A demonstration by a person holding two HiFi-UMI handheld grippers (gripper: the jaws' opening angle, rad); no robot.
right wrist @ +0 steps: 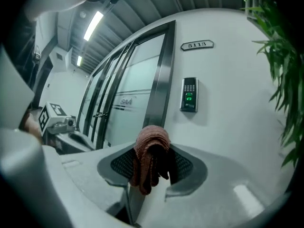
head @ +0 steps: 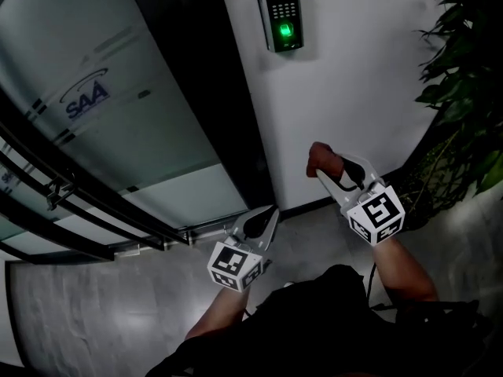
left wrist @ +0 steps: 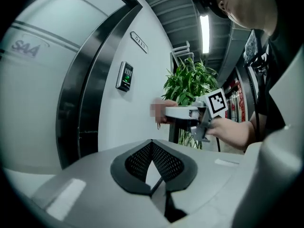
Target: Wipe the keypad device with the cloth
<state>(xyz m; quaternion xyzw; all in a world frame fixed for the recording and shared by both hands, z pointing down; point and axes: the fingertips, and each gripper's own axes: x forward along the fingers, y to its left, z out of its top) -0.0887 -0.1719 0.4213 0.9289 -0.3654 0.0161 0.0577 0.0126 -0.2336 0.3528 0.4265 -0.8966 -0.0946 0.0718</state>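
Note:
The keypad device [head: 284, 12] hangs on the white wall, its number keys above a glowing green sensor; it also shows as the keypad device [right wrist: 189, 95] and the keypad device [left wrist: 125, 76]. A reddish-brown cloth [right wrist: 149, 158] is folded between the jaws of my right gripper [right wrist: 151, 172], which is shut on it. In the head view the cloth [head: 323, 158] sticks out of the right gripper [head: 330, 169], well below the keypad and a little to its right. My left gripper [head: 267, 217] is lower, near the door's foot, shut and empty; its jaws meet at the left gripper [left wrist: 152, 146].
A frosted glass door [head: 118, 124] with a dark frame [head: 206, 93] and a bar handle [head: 63, 191] stands left of the keypad. A leafy potted plant [head: 464, 77] fills the right side. A room number plate [right wrist: 196, 45] sits above the keypad. The floor [head: 94, 312] is glossy tile.

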